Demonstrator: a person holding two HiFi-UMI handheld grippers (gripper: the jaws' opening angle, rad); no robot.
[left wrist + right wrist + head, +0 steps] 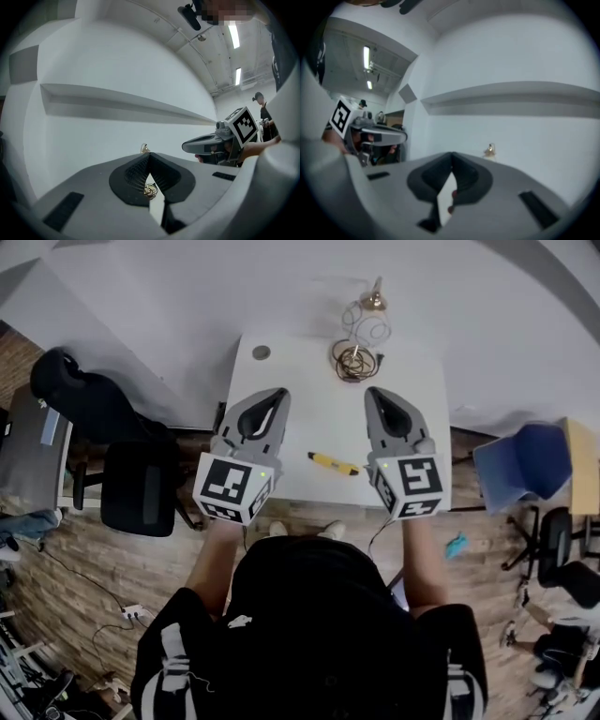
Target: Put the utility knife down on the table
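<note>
The yellow utility knife (334, 463) lies flat on the white table (300, 390) near its front edge, between my two grippers and touched by neither. My left gripper (277, 393) is held above the table's left half, its jaws together with nothing between them (149, 155). My right gripper (373, 392) is held above the right half, also shut and empty (452, 154). Both point level toward the white wall. The knife shows in neither gripper view.
A coil of brownish wire (355, 360), loops of clear wire (366, 331) and a small brass piece (375, 301) sit at the table's far edge. A grey disc (262, 352) lies at the far left corner. A black chair (141, 486) stands left, a blue chair (525, 460) right.
</note>
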